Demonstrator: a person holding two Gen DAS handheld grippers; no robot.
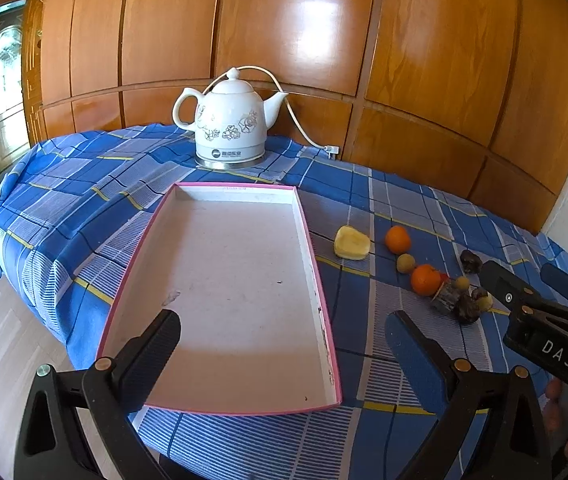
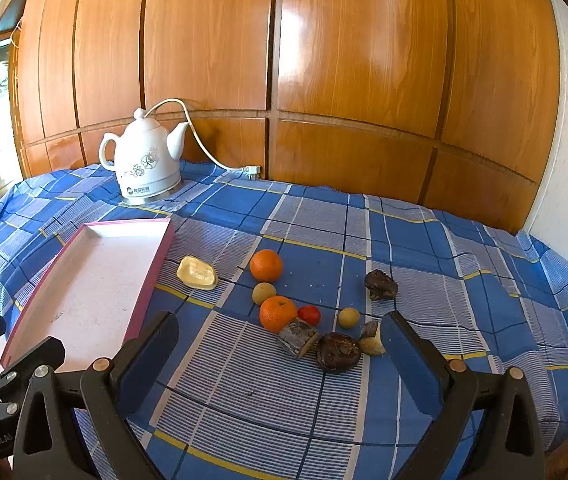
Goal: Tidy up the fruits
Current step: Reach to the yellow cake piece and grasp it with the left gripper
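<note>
Pink-rimmed tray (image 1: 316,264): bare; left gripper (image 1: 284,340) spread wide above its near end, holding nothing.
Fruits: oranges (image 2: 266,265), right of the tray.
Right gripper (image 2: 280,344): spread, empty; should close gently around one fruit.

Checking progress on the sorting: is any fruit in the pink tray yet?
No, the pink tray holds nothing; both oranges lie on the tablecloth.
</note>
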